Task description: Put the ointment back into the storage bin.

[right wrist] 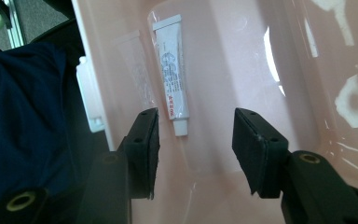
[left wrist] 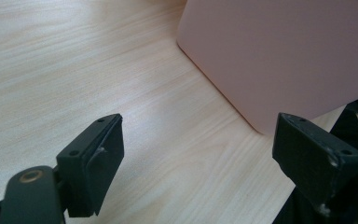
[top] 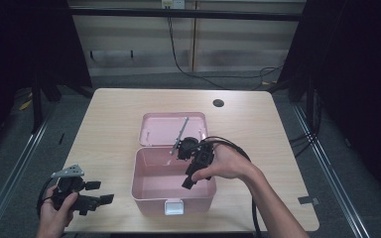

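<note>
Pink box (top: 151, 191) sits at the bench's (top: 114, 119) near edge, lid (top: 161, 128) open. A white tube (right wrist: 172, 74) lies on its floor by the front wall. Right gripper (right wrist: 196, 144) is inside, jaws wide, empty. Left gripper (top: 96, 193) is at the near-left corner, jaws wide.

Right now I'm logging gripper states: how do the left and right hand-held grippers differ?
The left hand-held gripper sits over bare table outside the pink box; the right hand-held gripper reaches into the box, above a white tube. The left's jaws gape wider than the right's. Both are open and hold nothing.
</note>
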Motion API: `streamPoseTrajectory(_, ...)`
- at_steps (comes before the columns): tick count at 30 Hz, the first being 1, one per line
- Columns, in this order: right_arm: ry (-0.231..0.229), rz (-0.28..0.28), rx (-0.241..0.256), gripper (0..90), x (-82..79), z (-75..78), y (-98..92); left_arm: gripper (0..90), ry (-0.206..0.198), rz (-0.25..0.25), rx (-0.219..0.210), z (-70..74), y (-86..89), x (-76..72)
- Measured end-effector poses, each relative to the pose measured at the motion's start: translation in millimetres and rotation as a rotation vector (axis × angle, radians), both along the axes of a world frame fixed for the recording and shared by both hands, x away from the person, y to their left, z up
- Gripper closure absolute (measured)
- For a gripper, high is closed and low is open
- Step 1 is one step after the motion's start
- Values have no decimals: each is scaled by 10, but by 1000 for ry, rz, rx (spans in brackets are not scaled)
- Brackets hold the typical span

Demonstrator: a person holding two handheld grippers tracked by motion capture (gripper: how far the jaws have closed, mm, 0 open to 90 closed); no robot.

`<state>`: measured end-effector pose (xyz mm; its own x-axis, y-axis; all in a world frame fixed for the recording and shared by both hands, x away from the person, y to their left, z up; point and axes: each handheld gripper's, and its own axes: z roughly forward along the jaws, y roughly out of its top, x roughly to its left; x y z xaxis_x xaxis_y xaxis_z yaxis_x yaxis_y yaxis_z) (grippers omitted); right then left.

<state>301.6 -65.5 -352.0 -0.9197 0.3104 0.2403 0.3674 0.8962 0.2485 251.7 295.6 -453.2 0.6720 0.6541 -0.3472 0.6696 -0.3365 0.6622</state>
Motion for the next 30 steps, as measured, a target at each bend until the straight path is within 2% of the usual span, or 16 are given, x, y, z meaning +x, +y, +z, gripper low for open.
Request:
streamPoseTrajectory(8, -11, -17, 30, 516, -62, 98, -161, 166, 0, 0, 1, 0, 1, 0)
streamPoseTrajectory(17, -38, -41, 39, 517, -132, 210, -360, 166, 0, 1, 1, -1, -1, 0)
streamPoseTrajectory(20, -40, -75, 15, 516, -147, 230, -445, 166, 1, 1, -1, -2, -5, -2)
streamPoseTrajectory(30, -51, -127, 50, 504, -238, 290, -739, 166, 1, 2, 2, -2, -1, 0)
